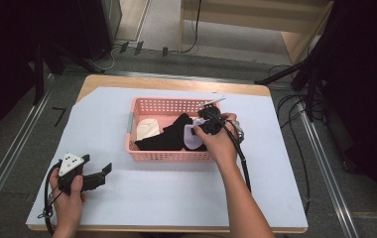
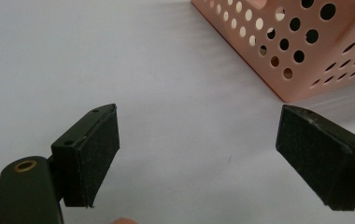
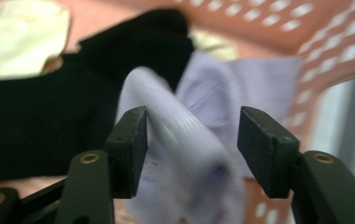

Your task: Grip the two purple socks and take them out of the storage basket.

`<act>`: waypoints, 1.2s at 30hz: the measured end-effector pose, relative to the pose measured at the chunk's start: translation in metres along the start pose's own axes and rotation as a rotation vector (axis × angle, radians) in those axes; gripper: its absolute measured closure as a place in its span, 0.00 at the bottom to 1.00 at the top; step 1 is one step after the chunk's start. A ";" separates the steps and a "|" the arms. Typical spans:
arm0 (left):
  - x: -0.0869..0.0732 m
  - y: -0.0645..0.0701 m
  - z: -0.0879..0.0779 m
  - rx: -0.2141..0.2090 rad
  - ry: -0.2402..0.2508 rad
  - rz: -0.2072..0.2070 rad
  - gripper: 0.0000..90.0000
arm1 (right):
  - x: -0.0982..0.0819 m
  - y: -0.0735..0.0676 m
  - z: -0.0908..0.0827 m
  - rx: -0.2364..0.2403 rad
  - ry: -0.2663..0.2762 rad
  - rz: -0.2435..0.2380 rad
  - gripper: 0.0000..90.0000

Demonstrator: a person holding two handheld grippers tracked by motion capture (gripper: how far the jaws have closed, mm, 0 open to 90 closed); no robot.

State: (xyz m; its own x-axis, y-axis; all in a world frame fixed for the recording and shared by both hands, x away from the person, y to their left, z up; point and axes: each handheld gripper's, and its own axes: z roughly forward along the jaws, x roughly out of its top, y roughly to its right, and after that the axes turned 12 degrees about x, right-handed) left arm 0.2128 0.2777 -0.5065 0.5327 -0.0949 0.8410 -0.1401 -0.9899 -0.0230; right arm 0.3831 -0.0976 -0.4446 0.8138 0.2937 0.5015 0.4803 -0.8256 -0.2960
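The right gripper (image 1: pixel 202 125) is reaching into the pink perforated plastic basket (image 1: pixel 169 155), its fingers (image 3: pixel 129 140) straddling but not yet pinching the folded lilac cloth (image 3: pixel 189 154) beside the black garment (image 1: pixel 169 139), while the left gripper (image 1: pixel 97 174) is idling wide open over the white worktop (image 1: pixel 166 193).

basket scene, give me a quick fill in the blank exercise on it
1. The basket is coloured ____.
2. The right gripper has its fingers either side of a ____ cloth.
3. The dark cloth in the basket is coloured ____.
4. The left gripper, its fingers apart, is ____ the basket.

Missing words: pink; lilac; black; outside
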 end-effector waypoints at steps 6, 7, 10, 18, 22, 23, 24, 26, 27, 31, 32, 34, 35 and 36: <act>0.000 0.000 0.000 -0.001 0.000 -0.002 0.16 | -0.003 -0.007 0.015 0.020 -0.129 -0.003 0.77; 0.000 0.000 0.000 -0.001 0.002 -0.002 0.16 | -0.003 -0.007 0.015 0.027 -0.134 0.001 0.81; 0.000 0.000 0.000 -0.002 0.001 -0.002 0.16 | -0.003 -0.005 0.013 0.042 -0.128 0.008 0.89; 0.000 0.000 0.000 0.000 -0.001 -0.001 0.16 | -0.001 -0.002 -0.006 0.054 -0.011 0.022 0.94; 0.000 0.000 0.000 0.000 0.000 -0.001 0.16 | 0.001 0.000 -0.015 0.053 0.039 0.028 0.94; 0.000 0.000 0.000 0.000 0.000 -0.001 0.16 | 0.002 0.001 -0.019 0.054 0.055 0.031 0.94; 0.000 0.000 0.000 0.001 0.000 -0.001 0.16 | 0.002 0.002 -0.022 0.049 0.070 0.029 0.94; 0.000 0.000 0.000 0.001 0.000 -0.001 0.16 | 0.004 0.004 -0.028 0.048 0.096 0.029 0.94; 0.000 0.000 0.000 0.001 0.000 -0.001 0.16 | 0.004 0.004 -0.031 0.048 0.108 0.027 0.94; 0.000 0.000 0.000 0.000 0.000 -0.001 0.16 | 0.007 0.007 -0.045 0.042 0.159 0.040 0.94; 0.000 0.000 0.000 0.000 0.000 -0.001 0.16 | 0.008 0.008 -0.048 0.049 0.170 0.047 0.94; 0.000 0.000 0.000 0.000 -0.001 -0.001 0.16 | 0.009 0.010 -0.052 0.041 0.177 0.047 0.94; 0.000 0.000 0.000 0.000 0.000 0.000 0.16 | 0.010 0.012 -0.058 0.032 0.192 0.048 0.94; 0.000 0.000 0.000 0.000 0.000 -0.001 0.16 | 0.010 0.012 -0.058 0.032 0.192 0.048 0.94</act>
State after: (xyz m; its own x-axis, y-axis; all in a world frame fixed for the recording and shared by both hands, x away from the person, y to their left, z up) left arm 0.2128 0.2776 -0.5065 0.5331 -0.0943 0.8408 -0.1397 -0.9899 -0.0225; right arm 0.3779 -0.1330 -0.3963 0.7602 0.1549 0.6309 0.4552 -0.8200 -0.3471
